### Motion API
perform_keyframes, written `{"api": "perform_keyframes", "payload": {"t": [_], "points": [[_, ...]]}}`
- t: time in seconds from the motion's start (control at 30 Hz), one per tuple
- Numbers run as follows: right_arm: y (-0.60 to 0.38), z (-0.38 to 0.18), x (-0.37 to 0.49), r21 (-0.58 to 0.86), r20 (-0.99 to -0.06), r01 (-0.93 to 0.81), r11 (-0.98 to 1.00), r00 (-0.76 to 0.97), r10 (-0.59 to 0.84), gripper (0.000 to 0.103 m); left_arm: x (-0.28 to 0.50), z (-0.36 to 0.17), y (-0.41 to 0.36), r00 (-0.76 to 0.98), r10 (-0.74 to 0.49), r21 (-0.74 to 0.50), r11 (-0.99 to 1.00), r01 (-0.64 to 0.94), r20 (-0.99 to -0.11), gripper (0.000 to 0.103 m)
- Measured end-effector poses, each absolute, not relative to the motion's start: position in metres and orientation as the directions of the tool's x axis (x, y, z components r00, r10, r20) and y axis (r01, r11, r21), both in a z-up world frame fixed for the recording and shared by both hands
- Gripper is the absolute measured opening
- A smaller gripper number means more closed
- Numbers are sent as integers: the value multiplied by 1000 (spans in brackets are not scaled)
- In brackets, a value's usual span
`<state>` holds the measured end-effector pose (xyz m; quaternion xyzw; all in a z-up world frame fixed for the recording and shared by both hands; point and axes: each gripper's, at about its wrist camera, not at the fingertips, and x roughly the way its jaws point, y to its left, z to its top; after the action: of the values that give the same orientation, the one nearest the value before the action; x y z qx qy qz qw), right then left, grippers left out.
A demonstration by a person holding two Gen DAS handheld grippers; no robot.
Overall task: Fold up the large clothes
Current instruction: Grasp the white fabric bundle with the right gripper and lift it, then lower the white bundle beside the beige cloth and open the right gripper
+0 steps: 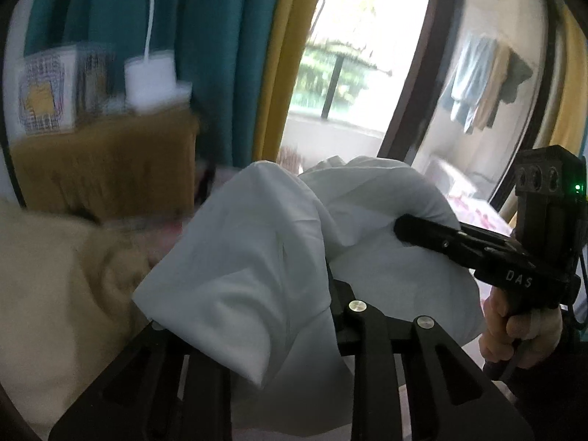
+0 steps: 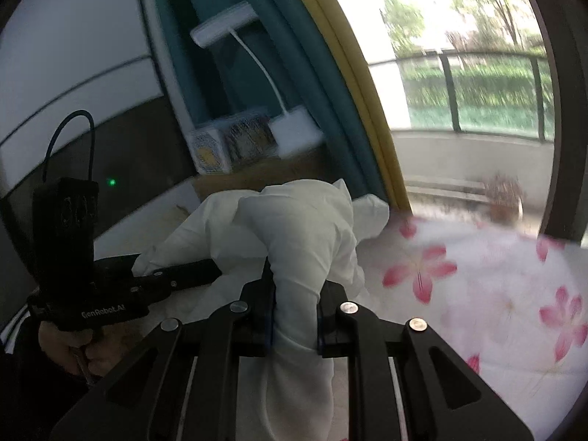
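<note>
A white garment [image 1: 239, 257] is bunched and held up in the air between both grippers. My left gripper [image 1: 308, 294] is shut on a thick fold of it; cloth drapes over its fingers and hides the tips. My right gripper [image 2: 294, 312] is shut on another fold of the white garment [image 2: 305, 228], which stands up between its two pads. In the left wrist view the right gripper [image 1: 400, 226] comes in from the right with its fingers buried in the cloth. In the right wrist view the left gripper [image 2: 217, 270] comes in from the left, its fingers in the same cloth.
A bed with a pink-flowered sheet [image 2: 477, 286] lies below on the right. A beige cover [image 1: 55, 294] lies at the left. A wooden nightstand [image 1: 110, 161] with boxes stands by teal and yellow curtains [image 1: 228, 55]. A glass balcony door [image 2: 459, 92] is behind.
</note>
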<state>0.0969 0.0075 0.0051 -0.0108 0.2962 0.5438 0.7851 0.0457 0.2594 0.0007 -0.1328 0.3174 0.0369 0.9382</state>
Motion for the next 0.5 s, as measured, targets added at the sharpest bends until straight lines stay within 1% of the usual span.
{"api": "perform_keyframes", "payload": {"t": [0.07, 0.13, 0.27, 0.4, 0.5], "points": [[9, -14, 106, 329, -518, -836, 440, 230, 824, 16, 54, -19, 264, 758, -48, -250, 956, -154, -651, 29], [4, -30, 115, 350, -539, -813, 465, 231, 810, 17, 58, -30, 266, 736, -76, -273, 950, -152, -673, 33], [-11, -49, 129, 376, -588, -764, 525, 241, 772, 23, 61, -47, 269, 698, -112, -306, 938, -160, -708, 51], [-23, -70, 141, 403, -640, -704, 585, 240, 730, 24, 58, -49, 264, 667, -89, -273, 946, -176, -740, 52], [-29, -81, 149, 415, -666, -676, 609, 231, 709, 28, 53, -36, 262, 660, 0, -183, 961, -207, -751, 52]]}}
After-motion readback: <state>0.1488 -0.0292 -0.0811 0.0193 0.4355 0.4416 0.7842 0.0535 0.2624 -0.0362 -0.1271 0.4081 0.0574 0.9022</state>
